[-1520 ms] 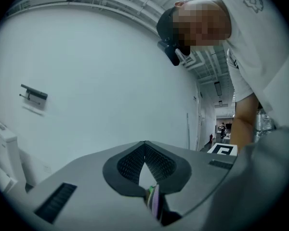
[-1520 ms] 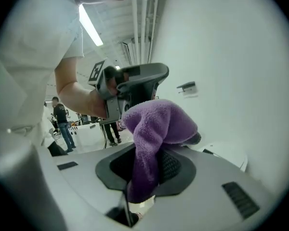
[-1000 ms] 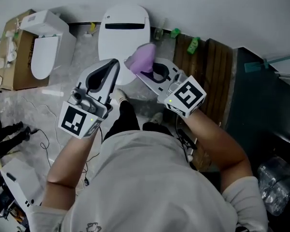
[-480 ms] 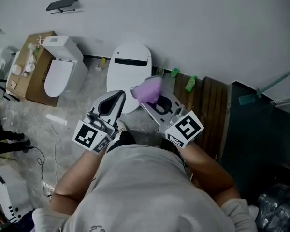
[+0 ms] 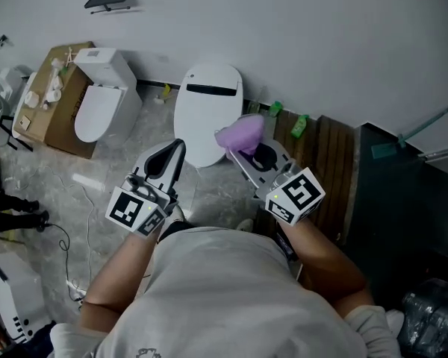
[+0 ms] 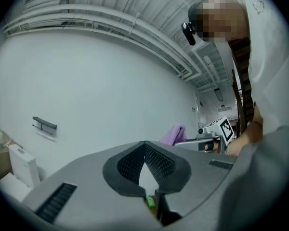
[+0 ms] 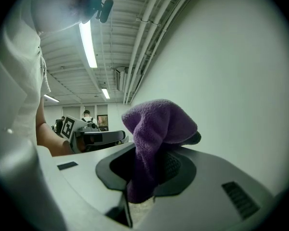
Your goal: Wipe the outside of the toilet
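Presently: purple cloth (image 5: 240, 134) clamped in right hand-held gripper (image 5: 248, 149), before white toilet (image 5: 201, 118).
Left hand-held gripper (image 5: 175, 149) closed on nothing, pads meeting at the tips, held beside the right. Toilet on the floor (image 5: 97, 171) against the wall (image 5: 299, 36); cloth bunched above the jaws, near the toilet's right edge, contact not discernible.

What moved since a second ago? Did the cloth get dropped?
Mostly the view pulled back, so the toilet looks smaller and more wall shows. Both grippers shifted only slightly beside it. Nothing was picked up or dropped: the right gripper still clamps the purple cloth, and the left gripper stays shut and empty.
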